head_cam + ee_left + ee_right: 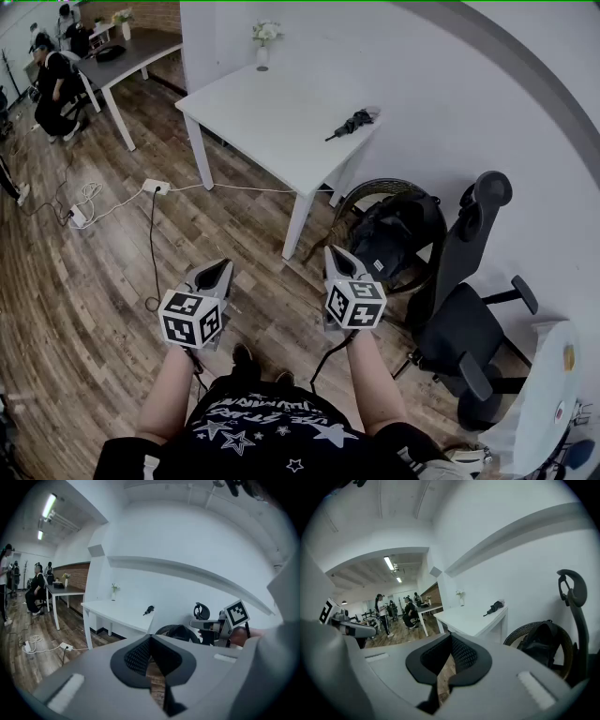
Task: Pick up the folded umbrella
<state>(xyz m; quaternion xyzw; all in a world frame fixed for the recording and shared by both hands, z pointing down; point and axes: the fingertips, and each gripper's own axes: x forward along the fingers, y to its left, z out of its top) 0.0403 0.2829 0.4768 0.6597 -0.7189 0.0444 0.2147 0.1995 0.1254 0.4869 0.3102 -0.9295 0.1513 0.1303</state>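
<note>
While both tools hover close in front of the person's body, neither holds anything. The left gripper (218,270) has its jaws pressed together on empty air, and the right gripper (338,256) is closed the same way, pad against pad. Both point ahead and a little downward over the wooden floor (112,281). Past the right gripper, a round-backed chair (367,189) carrying a black bag (389,234) stands beside the table's near leg. Farther on, well apart from both grippers, the white table (262,103) bears the folded umbrella (352,123) near its right-hand edge, close to the wall. It lies flat, and in the head view its long axis slants from near-left to far-right. Since it lies ahead and to the right, the right gripper looks the nearer. By my judgement, its jaws would need to part and straddle the shaft crosswise.
</note>
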